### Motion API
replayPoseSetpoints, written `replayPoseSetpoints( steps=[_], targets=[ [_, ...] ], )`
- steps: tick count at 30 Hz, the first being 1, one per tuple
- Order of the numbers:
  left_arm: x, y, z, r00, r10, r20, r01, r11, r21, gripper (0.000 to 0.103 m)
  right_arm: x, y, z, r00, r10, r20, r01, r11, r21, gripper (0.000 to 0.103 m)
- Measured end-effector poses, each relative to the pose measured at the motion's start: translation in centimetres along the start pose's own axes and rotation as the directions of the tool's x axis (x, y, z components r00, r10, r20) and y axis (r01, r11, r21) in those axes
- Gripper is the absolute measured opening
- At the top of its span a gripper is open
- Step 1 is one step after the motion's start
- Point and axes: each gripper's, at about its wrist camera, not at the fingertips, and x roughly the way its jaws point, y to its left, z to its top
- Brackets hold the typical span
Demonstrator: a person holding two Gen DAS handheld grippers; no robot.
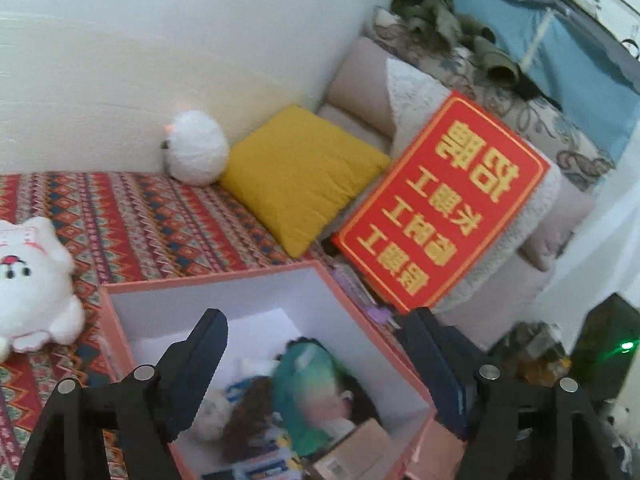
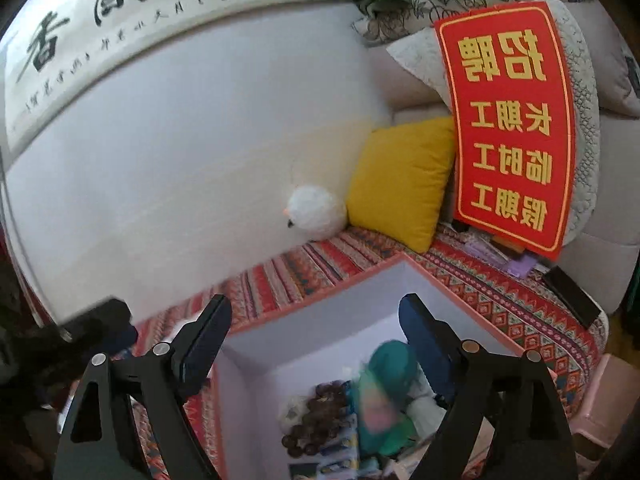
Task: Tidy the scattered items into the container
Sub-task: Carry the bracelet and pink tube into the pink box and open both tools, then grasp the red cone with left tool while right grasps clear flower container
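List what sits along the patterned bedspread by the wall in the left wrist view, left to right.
White cat-faced plush toy → round white fluffy plush ball → square yellow fabric cushion → red rectangular sign with gold characters, propped against the pale sofa cushions.

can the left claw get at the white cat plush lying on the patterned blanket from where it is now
Probably yes. The left claw is open and empty over the pink box, and the white cat plush lies uncovered on the blanket just beside the box, with nothing between them.

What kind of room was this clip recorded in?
Probably a home living room: a beige sofa with a yellow cushion, a red patterned cloth under the pink box, calligraphy scroll on the wall.
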Motion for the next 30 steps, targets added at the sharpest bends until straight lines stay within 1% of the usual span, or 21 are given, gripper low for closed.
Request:
replayPoseSetpoints(
  steps=[3, 7, 10, 12, 15, 16, 18, 19, 21, 22, 24, 25, 26, 28, 30],
  targets=[
    [-1.2, 1.1, -0.4, 0.998, 0.062, 0.026, -0.063, 0.998, 0.003, 0.078, 0.2, 0.9, -0.7, 1.000, 0.031, 0.006, -0.031, 0.999, -0.017, 0.089],
    [-2.6, 3.3, -1.5, 0.991, 0.126, 0.036, -0.125, 0.992, -0.026, 0.078, 0.9, 3.2, -1.3, 0.997, 0.070, -0.021, -0.071, 0.996, -0.055, 0.089],
    [-4.0, 4.8, -3.2, 0.981, 0.191, 0.036, -0.190, 0.982, -0.022, 0.078, 0.8, 5.8, -2.2, 0.995, 0.100, -0.029, -0.102, 0.989, -0.103, 0.089],
    [-5.5, 6.4, -4.8, 0.970, 0.239, 0.035, -0.238, 0.971, -0.022, 0.078, 1.0, 7.6, -2.9, 0.991, 0.125, -0.040, -0.130, 0.981, -0.146, 0.089],
    [-8.6, 9.7, -7.7, 0.943, 0.332, 0.035, -0.331, 0.943, -0.022, 0.079, 1.4, 10.9, -4.4, 0.981, 0.180, -0.075, -0.191, 0.960, -0.203, 0.089],
    [-9.7, 10.9, -8.7, 0.931, 0.365, 0.030, -0.365, 0.931, -0.016, 0.079, 1.6, 12.0, -5.0, 0.973, 0.207, -0.100, -0.224, 0.950, -0.219, 0.089],
    [-11.9, 13.7, -11.2, 0.894, 0.448, 0.009, -0.449, 0.893, 0.023, 0.079, 2.0, 14.0, -6.1, 0.956, 0.254, -0.149, -0.284, 0.930, -0.233, 0.089],
    [-13.1, 15.4, -12.7, 0.870, 0.494, -0.005, -0.493, 0.869, 0.054, 0.079, 2.3, 15.1, -6.9, 0.942, 0.282, -0.182, -0.320, 0.918, -0.235, 0.089],
    [-14.9, 18.2, -15.0, 0.837, 0.546, -0.029, -0.541, 0.834, 0.106, 0.079, 2.9, 17.4, -8.7, 0.910, 0.330, -0.251, -0.390, 0.886, -0.250, 0.089],
    [-15.7, 20.0, -16.3, 0.816, 0.576, -0.043, -0.567, 0.813, 0.136, 0.079, 3.2, 18.4, -9.5, 0.899, 0.341, -0.273, -0.411, 0.872, -0.264, 0.089],
    [-16.6, 23.0, -17.5, 0.778, 0.624, -0.073, -0.609, 0.778, 0.156, 0.079, 3.5, 20.0, -10.9, 0.893, 0.339, -0.296, -0.425, 0.853, -0.303, 0.089],
    [-16.8, 24.8, -17.9, 0.760, 0.642, -0.101, -0.627, 0.765, 0.149, 0.079, 3.8, 21.0, -11.8, 0.891, 0.334, -0.308, -0.429, 0.841, -0.329, 0.089],
    [-16.8, 26.0, -18.0, 0.755, 0.644, -0.118, -0.630, 0.764, 0.141, 0.079, 4.2, 21.5, -12.5, 0.890, 0.323, -0.320, -0.428, 0.833, -0.350, 0.089],
    [-16.5, 28.1, -18.2, 0.753, 0.641, -0.151, -0.628, 0.768, 0.131, 0.079, 4.7, 22.6, -14.1, 0.884, 0.305, -0.354, -0.434, 0.818, -0.378, 0.088],
    [-15.6, 29.6, -18.0, 0.750, 0.638, -0.175, -0.625, 0.770, 0.130, 0.079, 5.6, 22.9, -15.2, 0.874, 0.293, -0.389, -0.443, 0.808, -0.387, 0.087]
  ],
)
